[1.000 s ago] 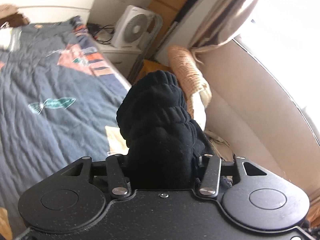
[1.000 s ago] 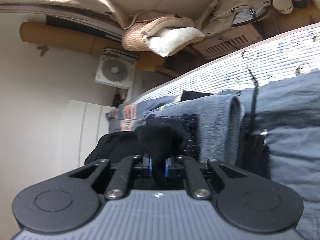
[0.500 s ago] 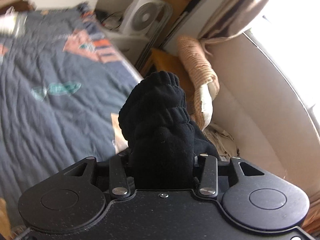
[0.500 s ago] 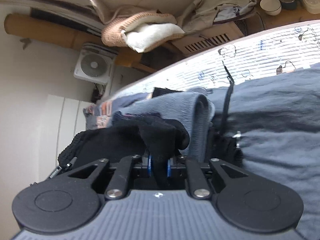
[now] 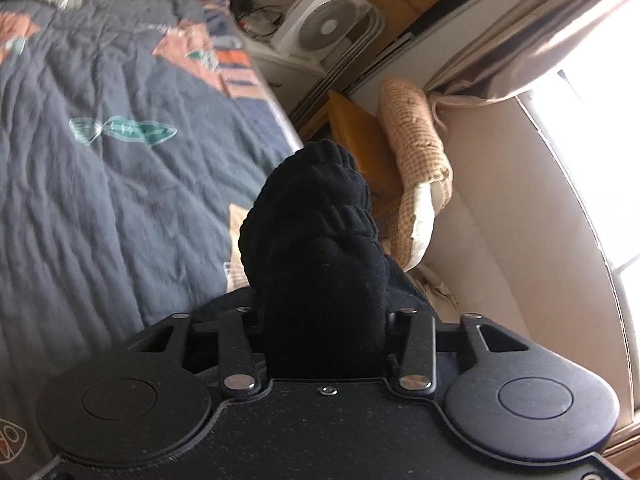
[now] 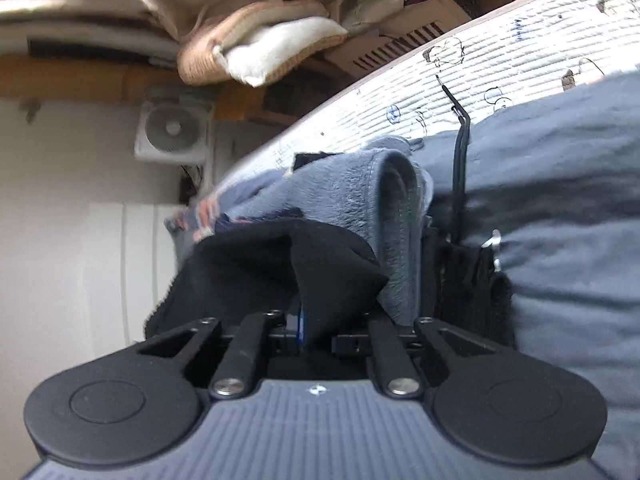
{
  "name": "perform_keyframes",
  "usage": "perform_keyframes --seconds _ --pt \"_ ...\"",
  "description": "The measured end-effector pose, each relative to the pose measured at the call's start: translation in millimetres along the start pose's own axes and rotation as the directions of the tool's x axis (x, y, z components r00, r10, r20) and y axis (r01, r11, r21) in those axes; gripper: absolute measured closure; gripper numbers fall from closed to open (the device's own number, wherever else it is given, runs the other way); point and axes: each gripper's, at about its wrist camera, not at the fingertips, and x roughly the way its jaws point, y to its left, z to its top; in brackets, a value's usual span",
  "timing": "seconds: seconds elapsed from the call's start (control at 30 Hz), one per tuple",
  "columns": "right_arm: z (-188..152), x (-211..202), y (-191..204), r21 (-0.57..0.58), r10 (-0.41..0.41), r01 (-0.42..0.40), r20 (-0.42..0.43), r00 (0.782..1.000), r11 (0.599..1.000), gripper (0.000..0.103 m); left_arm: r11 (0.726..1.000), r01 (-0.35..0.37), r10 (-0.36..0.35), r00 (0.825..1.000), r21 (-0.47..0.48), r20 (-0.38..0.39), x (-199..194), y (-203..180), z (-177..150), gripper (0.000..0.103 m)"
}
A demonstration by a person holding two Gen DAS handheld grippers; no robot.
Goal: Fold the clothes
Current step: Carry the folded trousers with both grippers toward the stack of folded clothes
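Both grippers' fingers in bunched, ribbed black fleece garment (image 5: 316,248).

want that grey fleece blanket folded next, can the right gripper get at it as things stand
Probably not yet. The right gripper is shut on a bunched black knit garment, so its jaws are full. The folded grey fleece blanket lies just beyond, with nothing else between them.

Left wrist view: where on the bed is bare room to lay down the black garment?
The dark grey quilt lies bare from the green fish print down to the left gripper, which is shut on the black knitted garment. The bed's edge by the white box fan and the orange checked cushion is crowded.
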Motion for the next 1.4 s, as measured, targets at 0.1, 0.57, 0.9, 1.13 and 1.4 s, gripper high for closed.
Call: perform_keyframes --seconds 0.1,0.57,0.9,1.13,1.4 --pt "-2 -16 7 0.048 0.025 -0.026 0.025 0.999 0.998 0.094 0.997 0.021 -0.023 0.999 0.078 0.024 -26 -29 6 0.067" --pt "0 -127 70 0.046 0.225 -0.225 0.011 0.974 0.973 0.095 0.936 0.19 -0.236 0.964 0.297 0.126 -173 -172 -3 0.068" --pt "32 -274 38 0.012 0.227 -0.228 0.052 0.973 0.974 0.095 0.882 0.303 -0.341 0.939 0.361 0.046 -186 -290 -107 0.068" --pt "69 -372 -39 0.013 0.125 -0.127 0.099 0.987 0.992 0.095 0.89 0.342 -0.349 0.937 0.3 -0.034 -133 -333 -236 0.068" --pt "100 -382 -168 0.021 -0.048 0.046 0.068 0.997 0.999 0.095 0.926 0.27 -0.229 0.957 0.263 -0.176 -16 -291 -365 0.068"
